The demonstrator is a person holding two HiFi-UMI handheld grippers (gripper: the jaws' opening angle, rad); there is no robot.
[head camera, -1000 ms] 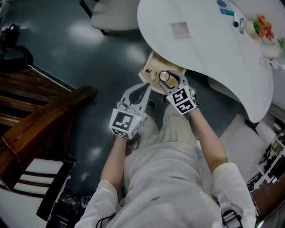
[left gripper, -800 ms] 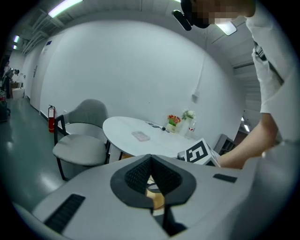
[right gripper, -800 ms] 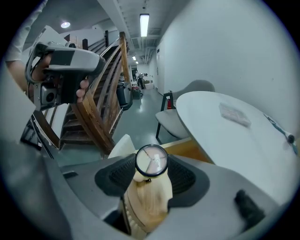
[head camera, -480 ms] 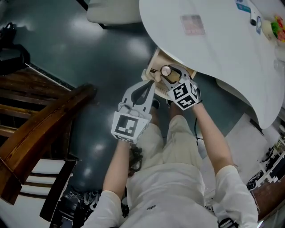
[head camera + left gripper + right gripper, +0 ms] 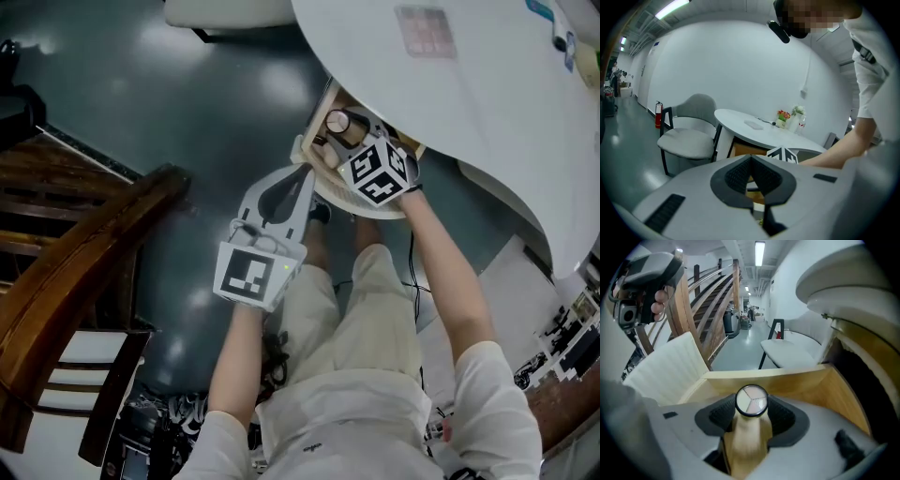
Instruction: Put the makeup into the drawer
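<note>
- The round makeup (image 5: 751,400) is held tight in the right tongs (image 5: 339,129), just above the open wooden drawer (image 5: 787,376).
- The left tongs (image 5: 302,178) are shut and empty, at seven o'clock of the drawer.

White table (image 5: 487,112), drawer (image 5: 801,380) open; square pad (image 5: 426,29) on top.

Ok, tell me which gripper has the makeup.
The right gripper: its jaws clamp the beige makeup bottle over the open wooden drawer. The left gripper has its jaws shut on nothing.
</note>
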